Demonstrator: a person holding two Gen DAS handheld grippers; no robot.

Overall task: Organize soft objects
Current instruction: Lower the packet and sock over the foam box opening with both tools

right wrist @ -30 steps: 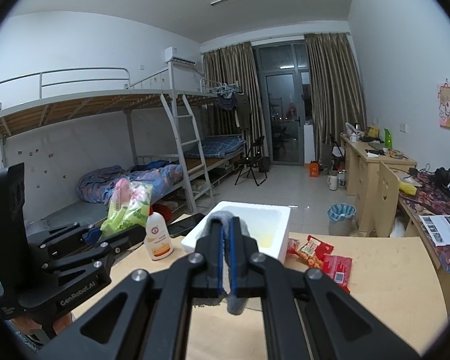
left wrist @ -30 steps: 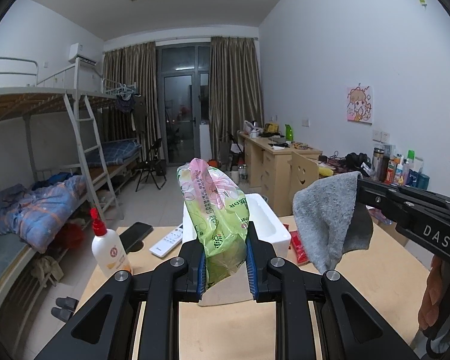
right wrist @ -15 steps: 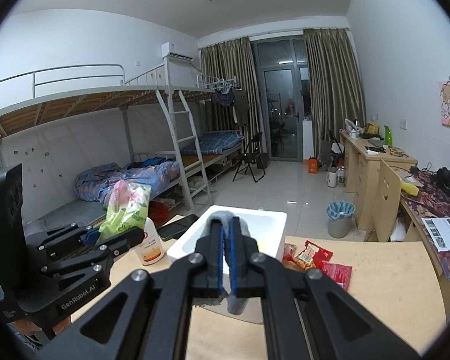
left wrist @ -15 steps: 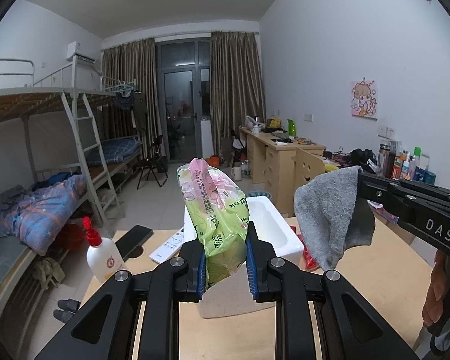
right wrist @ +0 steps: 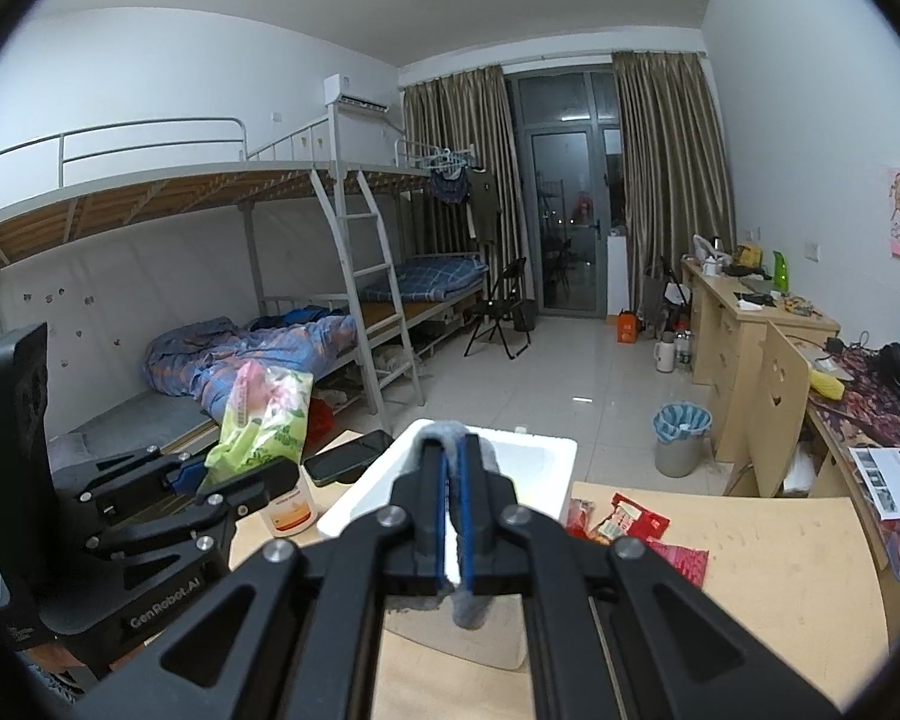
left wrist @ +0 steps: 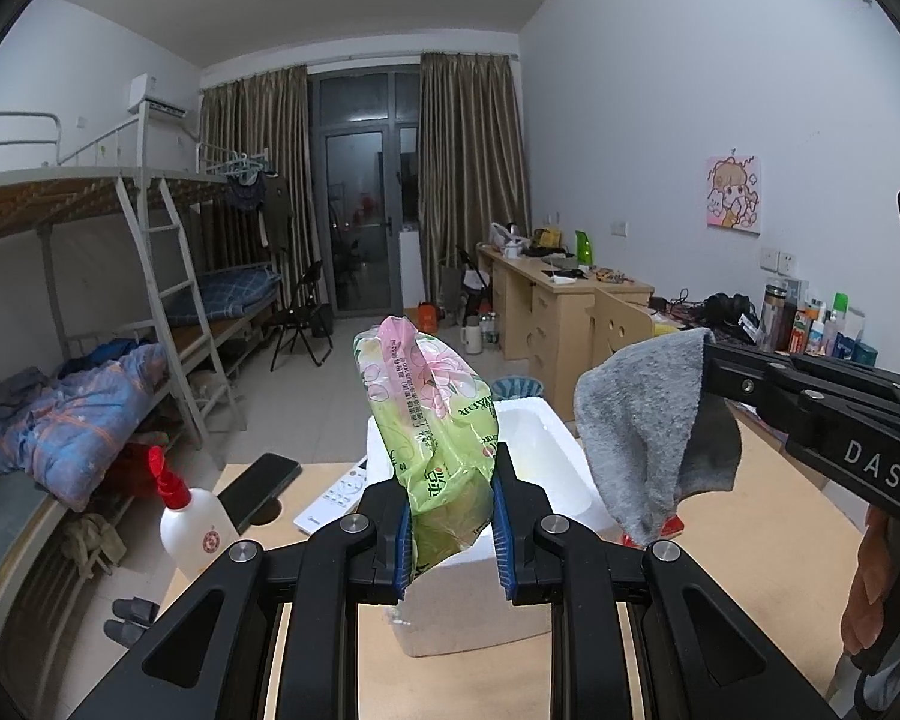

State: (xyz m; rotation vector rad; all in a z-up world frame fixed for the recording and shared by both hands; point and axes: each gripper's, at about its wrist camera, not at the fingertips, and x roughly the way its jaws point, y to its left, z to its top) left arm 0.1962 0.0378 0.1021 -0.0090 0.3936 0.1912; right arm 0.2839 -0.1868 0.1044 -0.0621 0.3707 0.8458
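My left gripper (left wrist: 450,477) is shut on a green and pink soft tissue pack (left wrist: 435,414), which stands upright between the blue pads. The right gripper (right wrist: 451,450) is shut on a grey cloth (right wrist: 468,609). In the left wrist view that grey cloth (left wrist: 636,426) hangs from the right gripper (left wrist: 714,363) at the right. Both are held over the near end of a white foam box (left wrist: 540,438) on the wooden table (left wrist: 750,540). In the right wrist view the left gripper (right wrist: 228,471) with the tissue pack (right wrist: 264,414) is left of the box (right wrist: 534,459).
Left of the box stand a white spray bottle (left wrist: 192,531) with a red nozzle, a black phone (left wrist: 258,489) and a white remote (left wrist: 336,498). Red snack packets (right wrist: 630,525) lie right of the box. A hand (left wrist: 876,594) holds the right gripper. Bunk beds, desks and a bin (right wrist: 681,438) lie beyond.
Both grippers have moved forward toward the box with their loads; the box looks nearer and larger, and the bottle has slid left and down in the left wrist view.
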